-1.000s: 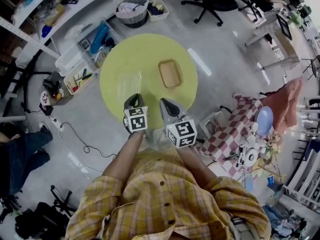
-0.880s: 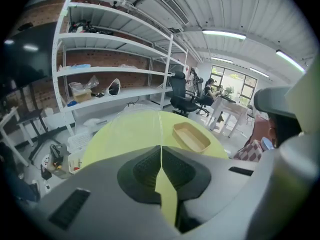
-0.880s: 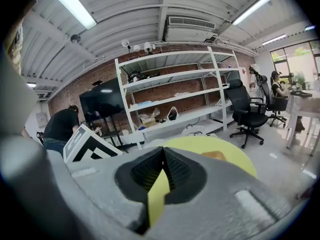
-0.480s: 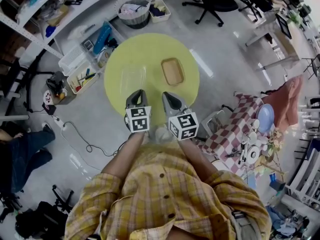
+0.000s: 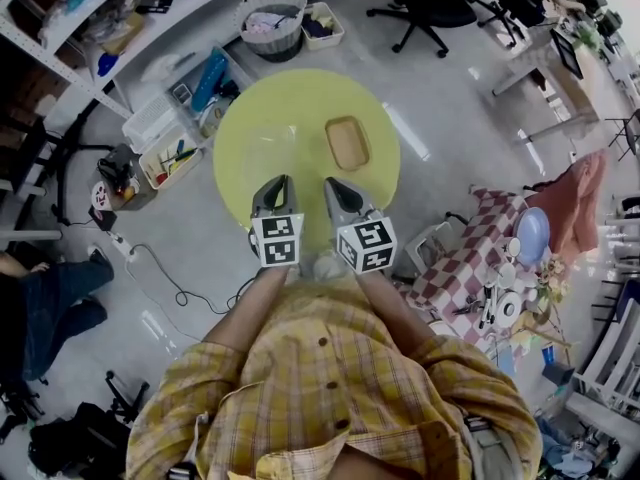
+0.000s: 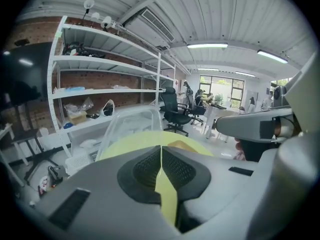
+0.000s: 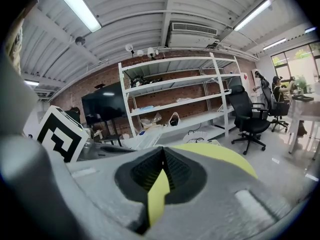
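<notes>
Left gripper (image 5: 277, 184): grey moulded plastic body with black ribbed pads. In the left gripper view the pads are pressed together along a thin vertical seam and grip nothing; only the table's yellow shows below the seam. The gripper is held above the near edge of the round table (image 5: 300, 98), a smooth matt yellow-green top.

Right gripper (image 5: 334, 187): same build, just beside the left one and not touching it. In the right gripper view its ribbed pads also meet flush, with nothing between them.

Clear container (image 5: 262, 154): a thin-walled, transparent, rectangular plastic box with rounded corners. It stands on the table's left half, directly ahead of the left gripper and near it. The tabletop shows through its walls and floor, and no contents can be made out.

Tan tray (image 5: 347, 143): a shallow rectangle with rounded corners and a raised rim, of wood-coloured matt finish. It stands on the table's right half, ahead of the right gripper and apart from the clear container. Only its bare bottom is visible.

Surroundings: a round ribbed basket (image 5: 266, 30) on the floor beyond the table holds crumpled pale material. Clear plastic bins (image 5: 150, 118) to the left of the table hold tools with coloured handles. White metal shelving (image 5: 60, 63) runs along the wall.
</notes>
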A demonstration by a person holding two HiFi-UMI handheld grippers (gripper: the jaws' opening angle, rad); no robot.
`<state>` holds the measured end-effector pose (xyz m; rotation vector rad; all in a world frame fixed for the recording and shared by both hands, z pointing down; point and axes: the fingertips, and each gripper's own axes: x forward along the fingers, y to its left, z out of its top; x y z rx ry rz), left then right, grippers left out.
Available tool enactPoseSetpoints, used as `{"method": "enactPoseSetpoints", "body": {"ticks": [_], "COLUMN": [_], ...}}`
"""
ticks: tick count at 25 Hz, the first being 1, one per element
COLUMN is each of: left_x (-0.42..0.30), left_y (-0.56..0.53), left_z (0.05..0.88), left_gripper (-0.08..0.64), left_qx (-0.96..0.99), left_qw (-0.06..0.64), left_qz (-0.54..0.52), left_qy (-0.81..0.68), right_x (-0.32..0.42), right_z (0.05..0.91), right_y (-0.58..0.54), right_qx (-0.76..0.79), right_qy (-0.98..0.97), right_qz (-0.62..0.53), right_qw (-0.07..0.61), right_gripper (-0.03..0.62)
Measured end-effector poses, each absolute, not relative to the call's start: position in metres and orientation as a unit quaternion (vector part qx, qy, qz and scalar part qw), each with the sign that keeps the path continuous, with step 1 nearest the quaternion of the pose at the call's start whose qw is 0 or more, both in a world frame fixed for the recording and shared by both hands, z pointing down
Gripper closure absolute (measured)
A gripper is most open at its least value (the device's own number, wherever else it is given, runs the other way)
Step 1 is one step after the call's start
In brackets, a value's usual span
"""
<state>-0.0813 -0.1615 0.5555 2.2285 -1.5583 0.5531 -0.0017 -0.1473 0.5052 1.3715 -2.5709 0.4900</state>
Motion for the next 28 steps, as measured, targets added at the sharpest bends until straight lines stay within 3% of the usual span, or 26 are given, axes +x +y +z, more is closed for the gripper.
{"method": "enactPoseSetpoints", "body": {"ticks": [28], "left_x": [-0.1], "left_y": [-0.145], "left_z": [0.489], "left_gripper": [0.554], "left_qx": [0.81], "left_qw": [0.111], "left_qz": [0.154], "left_qy": [-0.555], "right_x": [-0.01], "right_z": [0.48], "right_y": [-0.147], "right_qx": [0.461], "right_qy": [-0.871], "right_qz": [0.148], "right_qw": [0.083], "right_gripper": [0.595]}}
